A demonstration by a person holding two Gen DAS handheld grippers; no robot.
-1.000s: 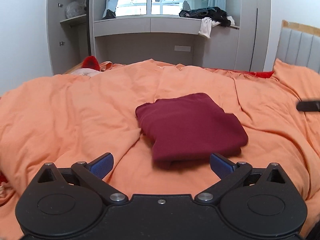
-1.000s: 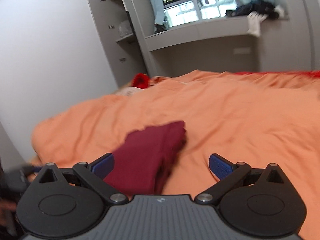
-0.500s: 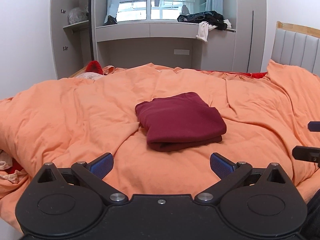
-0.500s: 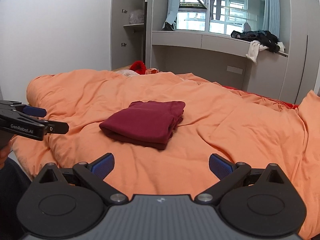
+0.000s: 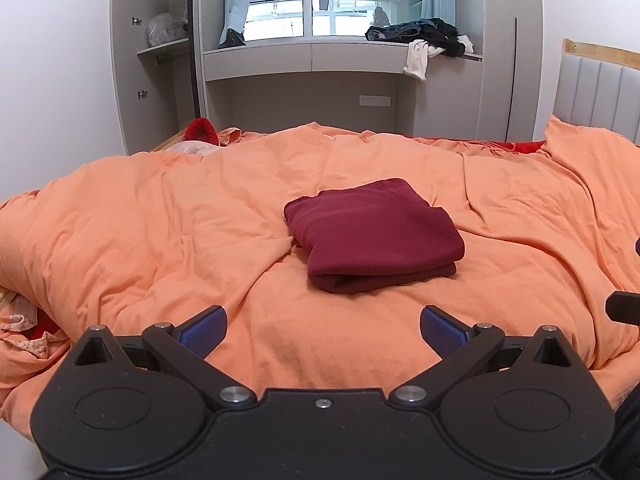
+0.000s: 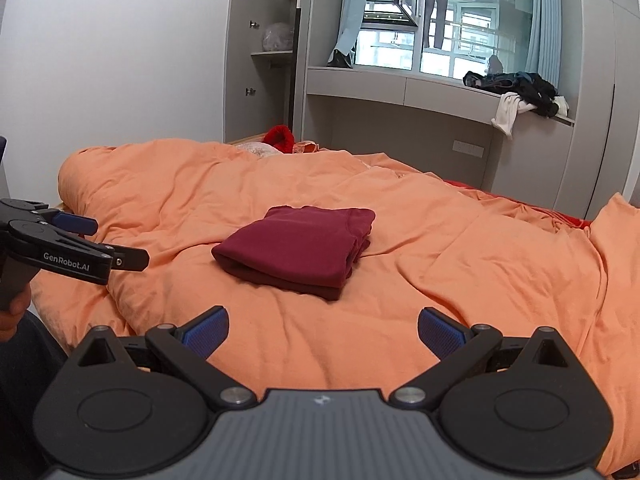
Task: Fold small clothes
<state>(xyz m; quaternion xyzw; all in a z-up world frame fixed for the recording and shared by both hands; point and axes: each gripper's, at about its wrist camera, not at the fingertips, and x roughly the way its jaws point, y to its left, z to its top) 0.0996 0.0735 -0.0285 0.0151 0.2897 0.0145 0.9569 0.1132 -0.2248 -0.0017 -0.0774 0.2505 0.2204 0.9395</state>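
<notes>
A dark red garment (image 5: 374, 236) lies folded into a thick rectangle on the orange duvet (image 5: 160, 240); it also shows in the right wrist view (image 6: 296, 250). My left gripper (image 5: 322, 330) is open and empty, held back from the garment's near edge. My right gripper (image 6: 323, 330) is open and empty, also short of the garment. The left gripper also shows from the side at the left edge of the right wrist view (image 6: 116, 242). A black part of the right gripper (image 5: 624, 306) shows at the right edge of the left wrist view.
A grey headboard (image 5: 600, 92) stands at the right. A window ledge (image 5: 320, 54) behind the bed holds a pile of dark clothes (image 5: 424, 34). A red item (image 5: 202, 130) and patterned cloth lie at the far left of the bed. An open wardrobe (image 5: 160, 60) stands beyond.
Both grippers have pulled back from the garment and both views have steadied. The garment lies folded and still, farther from both grippers than a second ago.
</notes>
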